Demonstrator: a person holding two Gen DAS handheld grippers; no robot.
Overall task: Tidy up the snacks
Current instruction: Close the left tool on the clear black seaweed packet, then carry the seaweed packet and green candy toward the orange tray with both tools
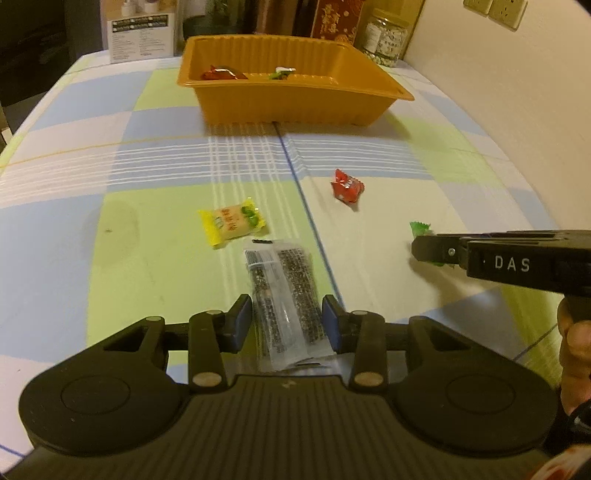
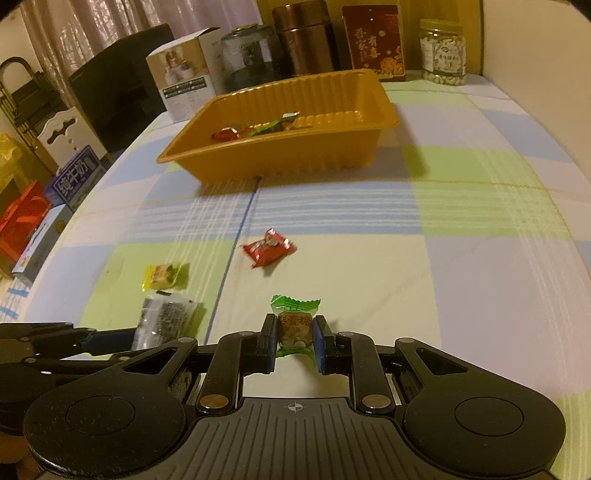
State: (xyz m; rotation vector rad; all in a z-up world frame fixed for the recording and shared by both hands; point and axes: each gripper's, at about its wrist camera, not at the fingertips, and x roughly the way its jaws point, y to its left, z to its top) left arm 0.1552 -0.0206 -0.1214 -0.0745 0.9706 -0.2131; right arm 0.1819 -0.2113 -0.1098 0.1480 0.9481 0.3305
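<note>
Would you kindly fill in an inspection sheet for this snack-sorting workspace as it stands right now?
Surface: table under a checked cloth of blue, green and white.
Job's things: orange tray holding a few wrapped sweets; loose on the cloth are a red candy, a yellow snack packet, a dark sesame bar and a green candy.
Clutter: white box, copper canister, red tin and nut jar along the far edge.
Grippers: left gripper astride the sesame bar, pads apart from it; right gripper closed on the green candy.
Cables: nothing seen.
Surroundings: wall sockets, milk carton beside the table.
</note>
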